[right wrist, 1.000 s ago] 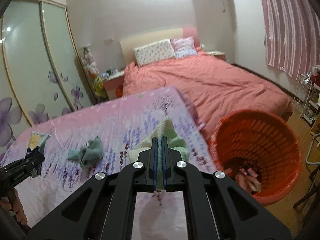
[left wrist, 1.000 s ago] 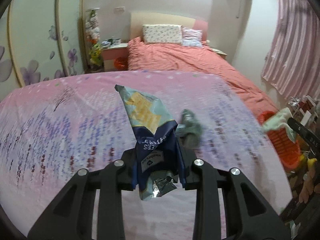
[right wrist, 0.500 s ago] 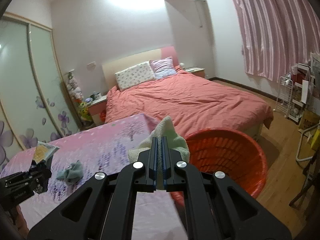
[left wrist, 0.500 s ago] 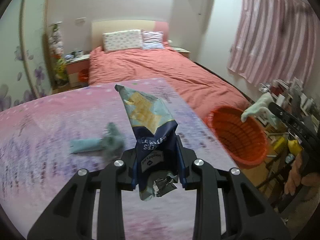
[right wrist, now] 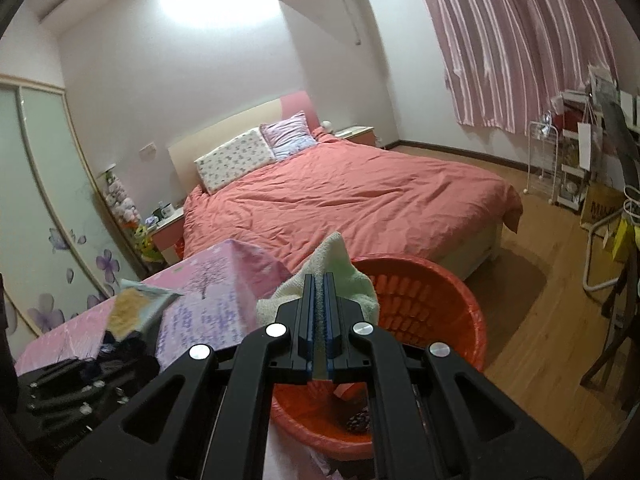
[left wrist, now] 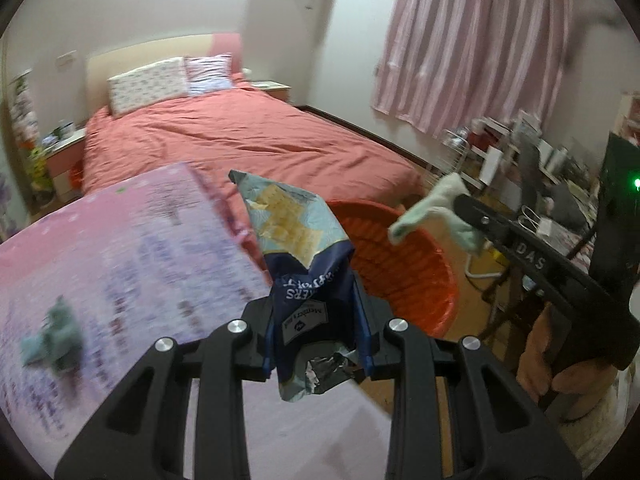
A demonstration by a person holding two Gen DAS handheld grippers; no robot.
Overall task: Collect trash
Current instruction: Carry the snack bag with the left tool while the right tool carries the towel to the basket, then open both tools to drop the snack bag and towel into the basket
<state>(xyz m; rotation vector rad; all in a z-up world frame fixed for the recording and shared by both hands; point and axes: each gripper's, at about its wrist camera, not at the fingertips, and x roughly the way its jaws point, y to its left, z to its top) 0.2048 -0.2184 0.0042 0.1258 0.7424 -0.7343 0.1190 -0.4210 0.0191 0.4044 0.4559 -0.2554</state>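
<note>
Two grippers | left gripper point(left wrist: 316, 344) clamps snack bag point(left wrist: 296, 248) | right gripper point(right wrist: 318, 320) clamps cloth point(right wrist: 332, 268)

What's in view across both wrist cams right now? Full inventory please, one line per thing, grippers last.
snack bag: 1, dark blue and light blue, clamped in the left gripper
cloth: 1, pale green, pinched in the right gripper above the basket
crumpled rag: 1, grey-green, lying on the pink cover
basket: 1, orange-red, on the floor beside the pink cover, some scraps inside
pink cover: 1, pink with purple print, near surface
bed: 1, coral quilt, by the far wall
pillows: 2, white floral and lilac, at the headboard
curtain: 1, pink striped, right wall
left gripper: 1, black, shut on the snack bag
right gripper: 1, black, shut on the cloth
</note>
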